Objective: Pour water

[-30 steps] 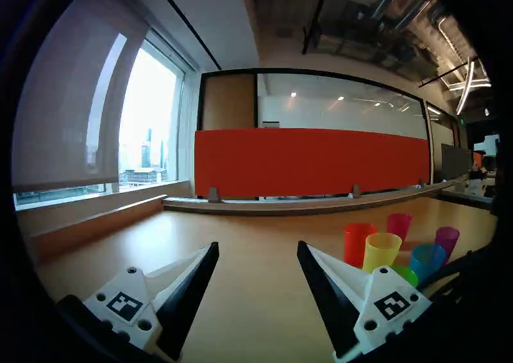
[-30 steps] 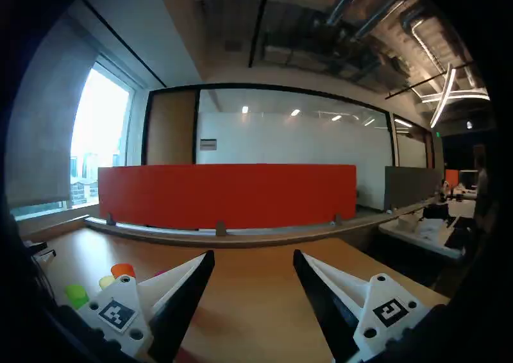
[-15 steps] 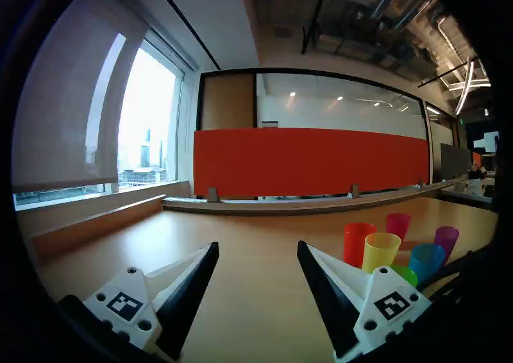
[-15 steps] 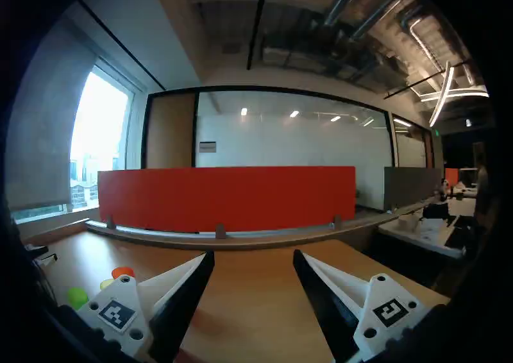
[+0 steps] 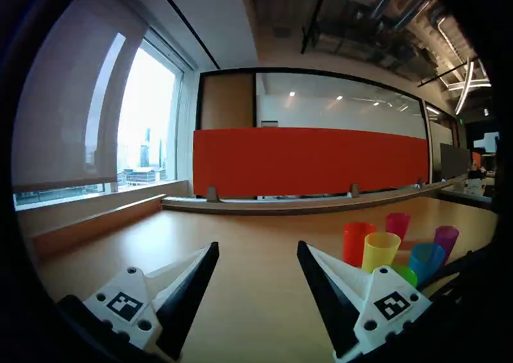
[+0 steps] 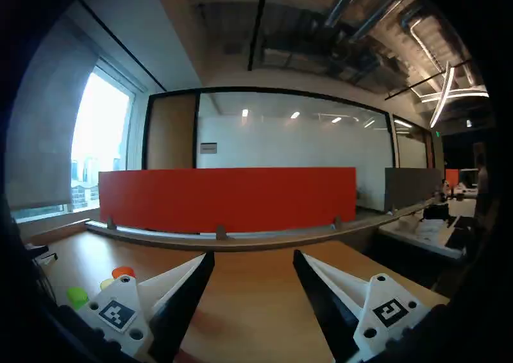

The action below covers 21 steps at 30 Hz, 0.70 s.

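Several coloured plastic cups stand in a cluster on the wooden table (image 5: 256,235), to the right of my left gripper (image 5: 256,251): an orange cup (image 5: 356,242), a yellow cup (image 5: 379,250), a pink cup (image 5: 397,224), a blue cup (image 5: 426,260), a purple cup (image 5: 446,240) and a green cup (image 5: 405,275). My left gripper is open with nothing between its fingers. My right gripper (image 6: 253,260) is also open and empty above the table (image 6: 256,299). In the right gripper view, an orange cup top (image 6: 122,272) and a green cup top (image 6: 77,295) peek out behind its left finger.
A red divider panel (image 5: 308,161) runs along the far edge of the table. A window (image 5: 144,135) with a sill is on the left. A neighbouring desk (image 6: 423,231) with objects stands to the right in the right gripper view.
The right gripper view has shifted slightly, so the cup tops sit a little lower behind its left finger. The left gripper has barely moved.
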Motion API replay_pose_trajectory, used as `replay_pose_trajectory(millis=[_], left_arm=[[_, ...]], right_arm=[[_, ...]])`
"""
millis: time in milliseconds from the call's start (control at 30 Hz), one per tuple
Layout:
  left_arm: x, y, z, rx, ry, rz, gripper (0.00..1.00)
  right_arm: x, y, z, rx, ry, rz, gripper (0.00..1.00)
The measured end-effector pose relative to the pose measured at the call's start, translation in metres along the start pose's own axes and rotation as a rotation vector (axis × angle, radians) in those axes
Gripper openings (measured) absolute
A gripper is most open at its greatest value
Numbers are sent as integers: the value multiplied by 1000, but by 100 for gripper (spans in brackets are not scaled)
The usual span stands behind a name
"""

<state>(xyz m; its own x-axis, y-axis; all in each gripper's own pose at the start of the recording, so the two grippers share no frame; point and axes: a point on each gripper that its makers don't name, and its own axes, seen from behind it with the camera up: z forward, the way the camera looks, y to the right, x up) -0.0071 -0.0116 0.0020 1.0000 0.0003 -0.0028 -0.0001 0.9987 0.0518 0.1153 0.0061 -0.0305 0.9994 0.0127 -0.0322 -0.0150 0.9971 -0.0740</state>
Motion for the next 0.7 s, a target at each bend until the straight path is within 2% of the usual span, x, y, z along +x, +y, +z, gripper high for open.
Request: replay_pose_trajectory(millis=[300, 700], left_arm=[[0, 0, 0, 0, 0, 0, 90], [0, 0, -1, 0, 0, 0, 90]], right_arm=[[5, 8, -2, 7, 32, 12, 95], [7, -1, 2, 47, 73, -23, 97]])
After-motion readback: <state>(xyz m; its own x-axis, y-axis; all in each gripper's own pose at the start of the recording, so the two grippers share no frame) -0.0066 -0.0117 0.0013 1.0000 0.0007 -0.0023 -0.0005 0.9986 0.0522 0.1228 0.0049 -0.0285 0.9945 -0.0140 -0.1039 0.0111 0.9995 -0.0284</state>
